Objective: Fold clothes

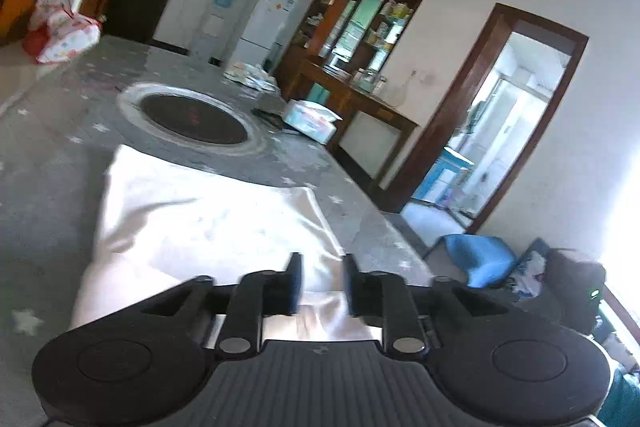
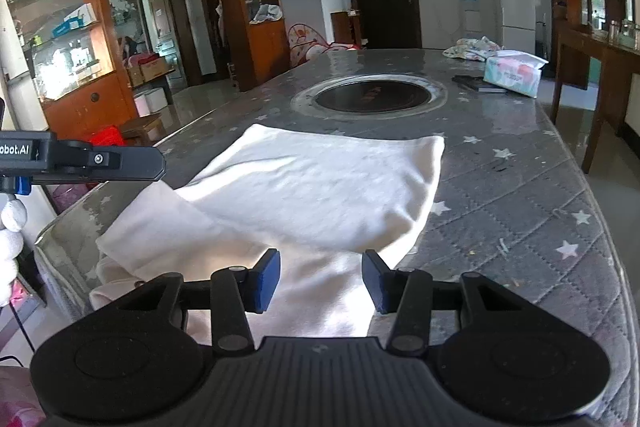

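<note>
Left gripper (image 1: 322, 283): seen at the lower centre of the left wrist view, jaws parted by a narrow gap, nothing pressed between the pads; the frame is tilted and blurred. Its body is also seen side-on at the left edge of the right wrist view, held level. Right gripper (image 2: 320, 281): seen at the lower centre of its own view, jaws parted more widely, blue pads (image 2: 264, 281) bare, nothing gripped. A white-gloved hand (image 2: 10, 227) is partly seen at the left edge.
</note>
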`<action>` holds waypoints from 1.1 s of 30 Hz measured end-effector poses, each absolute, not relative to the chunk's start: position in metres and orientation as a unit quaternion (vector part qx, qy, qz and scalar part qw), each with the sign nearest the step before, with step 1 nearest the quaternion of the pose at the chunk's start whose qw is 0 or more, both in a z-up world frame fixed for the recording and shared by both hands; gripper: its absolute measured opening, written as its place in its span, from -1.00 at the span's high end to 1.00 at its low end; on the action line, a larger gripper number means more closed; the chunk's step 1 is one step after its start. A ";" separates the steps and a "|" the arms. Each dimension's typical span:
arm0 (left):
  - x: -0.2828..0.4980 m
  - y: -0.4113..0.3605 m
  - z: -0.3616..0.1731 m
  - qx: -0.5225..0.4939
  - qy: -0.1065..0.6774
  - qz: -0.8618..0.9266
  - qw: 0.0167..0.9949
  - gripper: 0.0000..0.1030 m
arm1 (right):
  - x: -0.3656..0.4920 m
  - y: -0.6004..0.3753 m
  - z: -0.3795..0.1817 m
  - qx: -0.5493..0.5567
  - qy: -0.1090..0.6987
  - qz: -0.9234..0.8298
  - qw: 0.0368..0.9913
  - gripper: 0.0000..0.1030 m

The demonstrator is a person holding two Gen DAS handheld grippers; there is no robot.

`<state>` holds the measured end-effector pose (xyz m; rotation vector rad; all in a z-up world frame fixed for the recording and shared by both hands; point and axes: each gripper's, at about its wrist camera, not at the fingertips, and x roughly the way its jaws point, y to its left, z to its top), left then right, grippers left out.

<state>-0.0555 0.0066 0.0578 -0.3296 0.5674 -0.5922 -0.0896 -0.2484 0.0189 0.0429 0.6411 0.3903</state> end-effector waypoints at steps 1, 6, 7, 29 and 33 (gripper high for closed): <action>-0.061 0.019 0.058 -0.155 0.272 -0.275 0.909 0.36 | -0.089 -0.246 0.019 0.025 0.315 0.199 0.928 0.13; -0.065 0.060 0.043 -0.150 0.294 -0.202 0.922 0.26 | -0.080 -0.230 0.012 0.034 0.336 0.232 0.912 0.14; -0.068 0.065 0.040 -0.146 0.296 -0.191 0.925 0.24 | -0.079 -0.226 0.009 0.031 0.340 0.235 0.910 0.14; -0.066 0.070 0.037 -0.095 0.300 -0.208 0.926 -0.02 | -0.083 -0.217 0.036 -0.016 0.310 0.202 0.929 0.89; -0.053 0.060 0.038 -0.086 0.299 -0.230 0.922 0.04 | -0.083 -0.218 0.027 -0.014 0.327 0.188 0.926 0.87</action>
